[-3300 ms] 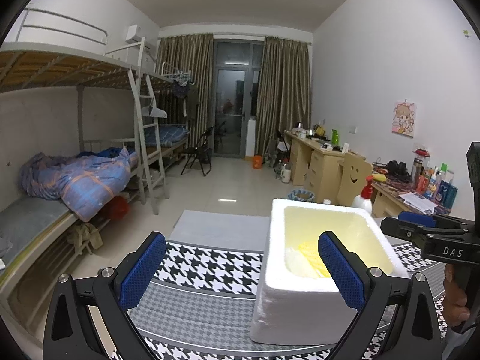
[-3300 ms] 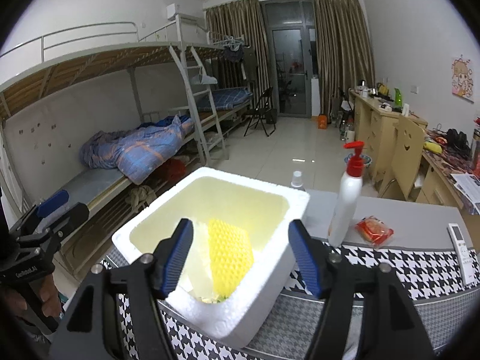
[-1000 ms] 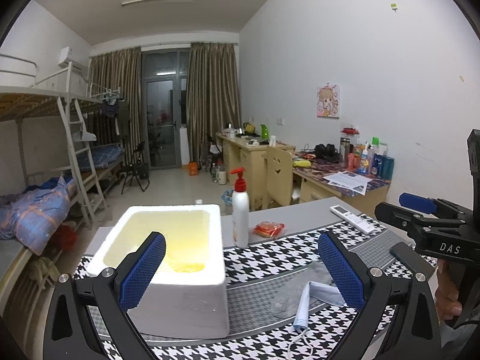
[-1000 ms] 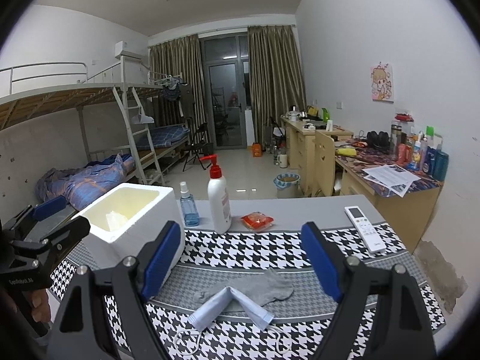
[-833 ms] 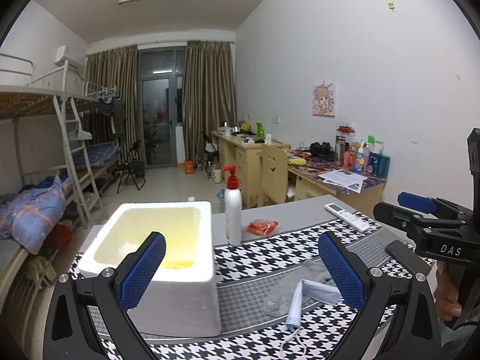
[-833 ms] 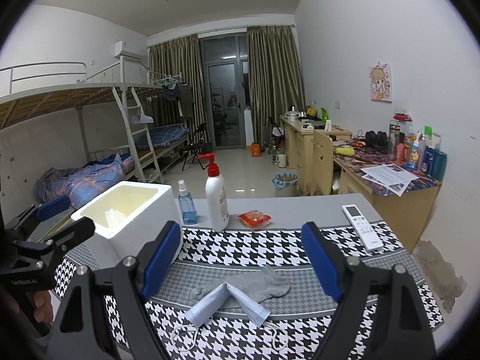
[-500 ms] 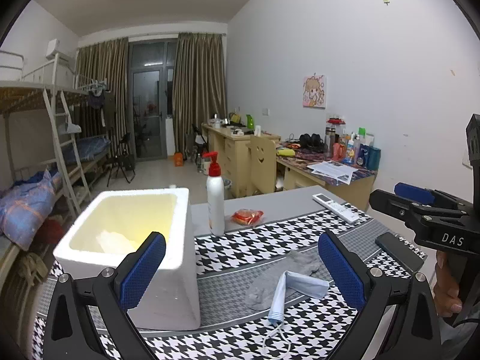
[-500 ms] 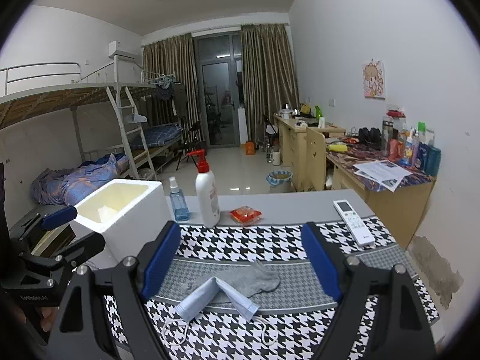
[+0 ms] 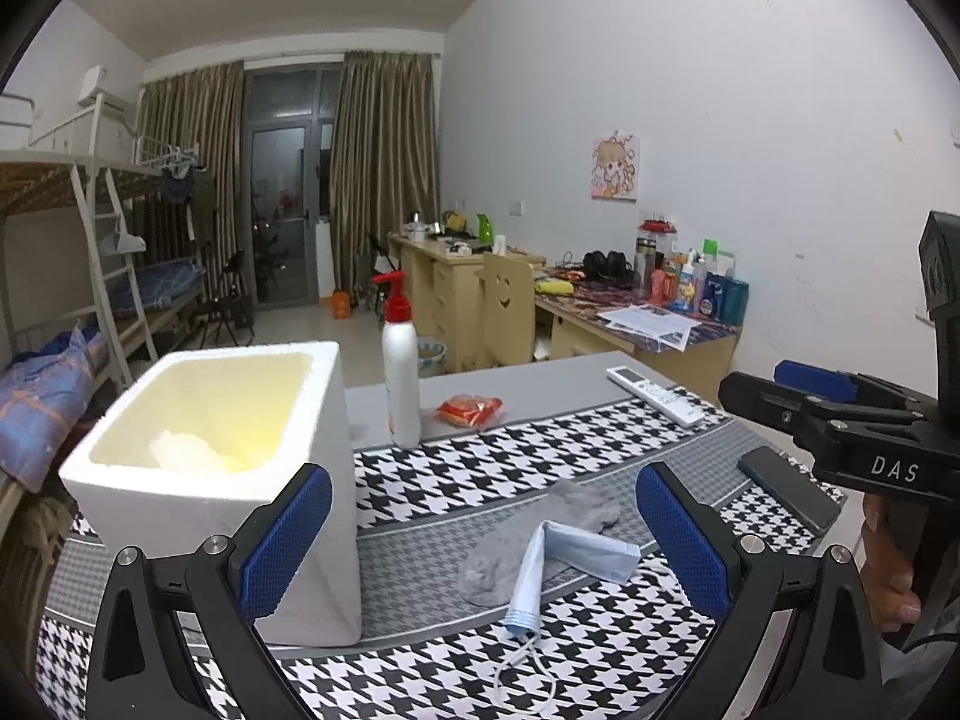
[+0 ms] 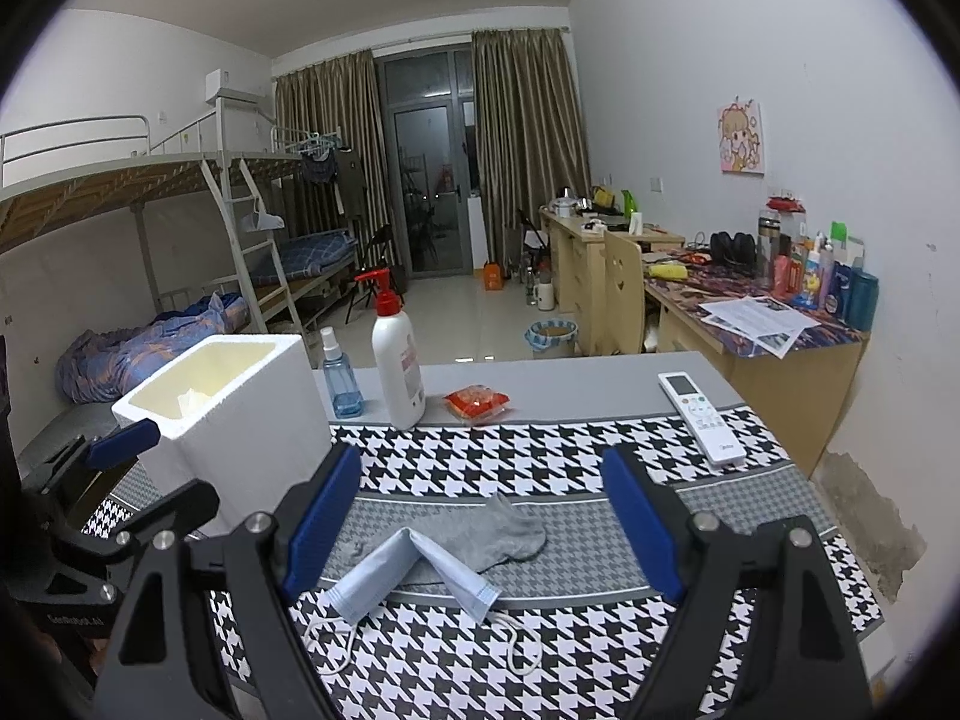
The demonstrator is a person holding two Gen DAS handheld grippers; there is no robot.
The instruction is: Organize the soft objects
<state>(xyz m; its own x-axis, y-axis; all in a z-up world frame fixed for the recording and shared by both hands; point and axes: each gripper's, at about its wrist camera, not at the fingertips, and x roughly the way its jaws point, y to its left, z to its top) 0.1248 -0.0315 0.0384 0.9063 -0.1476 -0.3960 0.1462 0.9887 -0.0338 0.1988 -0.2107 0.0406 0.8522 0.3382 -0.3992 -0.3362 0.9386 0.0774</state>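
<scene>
Right gripper [image 10: 480,519] agape; foam box [image 9: 234,420] with pale soft stuff [image 9: 186,457] inside.

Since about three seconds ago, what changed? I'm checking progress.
Both grippers swung from over the foam box toward the grey sock and face mask; left gripper and right gripper remain open, empty. Sock and mask lie untouched.
</scene>
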